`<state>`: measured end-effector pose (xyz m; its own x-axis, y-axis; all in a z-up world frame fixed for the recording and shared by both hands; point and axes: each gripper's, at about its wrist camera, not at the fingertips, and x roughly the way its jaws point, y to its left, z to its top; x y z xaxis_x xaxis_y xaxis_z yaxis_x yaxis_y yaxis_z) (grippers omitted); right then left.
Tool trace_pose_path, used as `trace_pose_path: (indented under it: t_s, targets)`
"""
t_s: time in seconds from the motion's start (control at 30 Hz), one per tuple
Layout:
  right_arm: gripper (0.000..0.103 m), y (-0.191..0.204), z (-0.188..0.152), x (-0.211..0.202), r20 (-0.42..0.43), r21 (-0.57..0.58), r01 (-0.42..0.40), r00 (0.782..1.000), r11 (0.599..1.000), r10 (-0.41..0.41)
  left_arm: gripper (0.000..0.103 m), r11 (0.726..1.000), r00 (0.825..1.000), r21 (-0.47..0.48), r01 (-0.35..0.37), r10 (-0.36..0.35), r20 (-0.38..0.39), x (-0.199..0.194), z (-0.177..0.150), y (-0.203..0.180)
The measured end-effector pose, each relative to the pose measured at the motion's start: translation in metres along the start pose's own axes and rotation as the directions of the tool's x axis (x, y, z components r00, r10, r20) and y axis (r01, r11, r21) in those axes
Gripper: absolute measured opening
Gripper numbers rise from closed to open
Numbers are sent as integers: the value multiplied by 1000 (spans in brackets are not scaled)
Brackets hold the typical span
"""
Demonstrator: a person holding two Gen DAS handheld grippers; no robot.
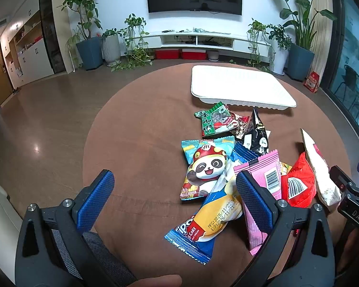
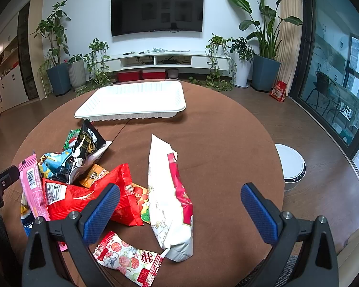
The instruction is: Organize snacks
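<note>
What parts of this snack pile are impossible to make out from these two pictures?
- Pink packet: left wrist view, lower part behind the gripper's right finger.
- Red packet: right wrist view, middle covered by a blue pad.
- Blue wrapper: buried under neighbours, brand unreadable.
- White tray: glare hides inside detail.

White tray (image 2: 131, 100) at twelve o'clock; snack pile (image 2: 83, 181) at nine; right gripper (image 2: 179, 205) agape, six o'clock.

Left gripper (image 1: 174, 196): jaws spread wide, nothing between the blue pads (image 1: 95, 198), aimed toward 12 o'clock. A fingertip (image 1: 155, 281) shows at 6 o'clock in its view. Right gripper (image 2: 180, 211): jaws also wide apart, empty, pointing 12 o'clock. Each gripper sits at the other's side, left one at 9 o'clock of the right.
</note>
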<state>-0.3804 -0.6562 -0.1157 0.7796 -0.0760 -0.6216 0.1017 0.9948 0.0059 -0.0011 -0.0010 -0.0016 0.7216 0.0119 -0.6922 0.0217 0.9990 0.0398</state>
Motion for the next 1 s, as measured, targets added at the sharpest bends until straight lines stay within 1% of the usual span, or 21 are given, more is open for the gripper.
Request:
trace_pose_path:
  t_s: [1.0]
  targets:
    - [103,0,0,1,-2,2,-1,1000,1000,1,103,1000,1000,2,1,-1,-2,2,-1,0]
